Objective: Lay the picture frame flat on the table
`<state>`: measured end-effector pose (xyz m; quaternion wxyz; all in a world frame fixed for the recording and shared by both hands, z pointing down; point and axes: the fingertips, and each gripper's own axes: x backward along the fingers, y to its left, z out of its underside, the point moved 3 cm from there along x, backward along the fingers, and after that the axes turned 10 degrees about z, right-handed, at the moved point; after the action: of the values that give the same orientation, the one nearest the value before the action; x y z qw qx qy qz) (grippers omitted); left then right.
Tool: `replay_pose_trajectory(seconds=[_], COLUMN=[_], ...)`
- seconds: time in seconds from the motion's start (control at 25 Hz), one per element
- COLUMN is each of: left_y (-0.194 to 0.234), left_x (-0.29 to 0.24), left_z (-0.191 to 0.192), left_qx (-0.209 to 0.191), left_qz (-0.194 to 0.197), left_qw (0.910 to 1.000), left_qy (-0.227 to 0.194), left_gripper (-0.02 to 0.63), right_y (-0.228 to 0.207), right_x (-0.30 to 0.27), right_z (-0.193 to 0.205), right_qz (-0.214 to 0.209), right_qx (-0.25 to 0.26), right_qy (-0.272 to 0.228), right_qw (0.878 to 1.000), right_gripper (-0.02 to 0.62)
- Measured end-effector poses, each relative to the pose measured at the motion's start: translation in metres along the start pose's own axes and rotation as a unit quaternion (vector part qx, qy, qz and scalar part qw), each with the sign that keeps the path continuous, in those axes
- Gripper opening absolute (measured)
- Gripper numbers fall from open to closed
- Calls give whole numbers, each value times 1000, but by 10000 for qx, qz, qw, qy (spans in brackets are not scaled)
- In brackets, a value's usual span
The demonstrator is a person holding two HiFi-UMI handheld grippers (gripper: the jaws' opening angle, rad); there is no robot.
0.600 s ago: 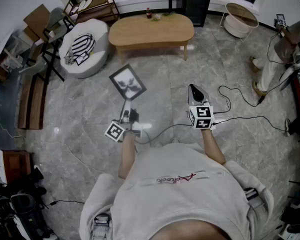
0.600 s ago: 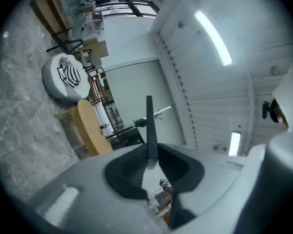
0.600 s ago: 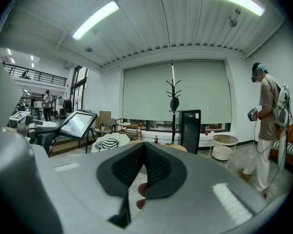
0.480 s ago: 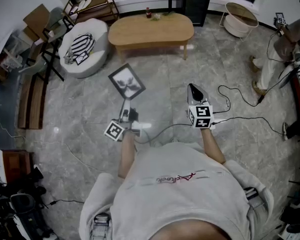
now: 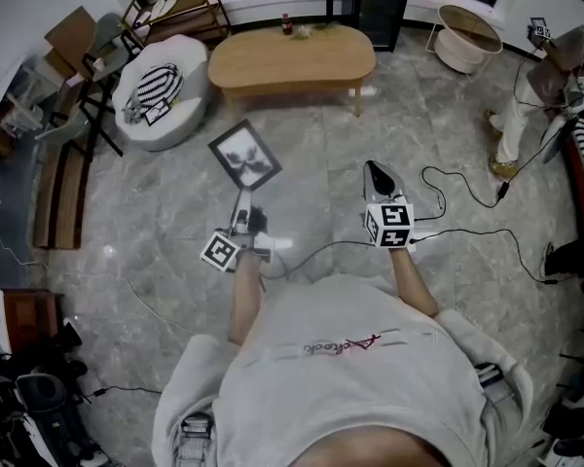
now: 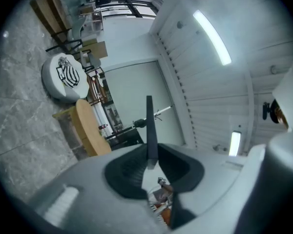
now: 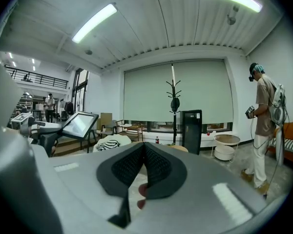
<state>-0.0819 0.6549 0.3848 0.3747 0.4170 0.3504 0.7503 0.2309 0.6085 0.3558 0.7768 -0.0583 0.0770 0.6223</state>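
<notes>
Left claw [image 5: 243,200] pinching picture frame [image 5: 245,156] edge, midair

picture frame [image 5: 244,156] black-edged and grey-white within, tan table [image 5: 292,61], grey marbled floor [image 5: 156,261]

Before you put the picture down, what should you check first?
1. Left gripper fingers pinching the picture frame: ok, its thin edge sits between them.
2. Frame above the table: not ok, it hangs over the floor, short of the table.
3. Room on the tabletop: ok, only a red bottle and small bits along the far edge.
4. Right gripper free to help: ok, shut with nothing in it.
5. Frame lying flat: not ok, it is in the air.
</notes>
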Motion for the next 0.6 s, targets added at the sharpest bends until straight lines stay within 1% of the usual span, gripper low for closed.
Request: replay_pose_trajectory(seconds=[0.28, 0.44, 0.6], left_y=[-5, -8, -10], left_x=[-11, -22, -27], left_z=[19, 31, 40], left_qx=[-38, -136, -142], left_qz=[-18, 84, 29], left_qw=[10000, 9999, 9999], left_qy=[-26, -48, -78], left_gripper=[69, 69, 69], right_y=[-19, -34, -42], right_x=[1, -4, -7], right_z=[5, 8, 9], right_qz=[-126, -192, -275], right_qx=[8, 17, 45], right_qy=[29, 33, 41], right_qw=[9999, 9998, 9996], right_gripper=[3, 3, 3])
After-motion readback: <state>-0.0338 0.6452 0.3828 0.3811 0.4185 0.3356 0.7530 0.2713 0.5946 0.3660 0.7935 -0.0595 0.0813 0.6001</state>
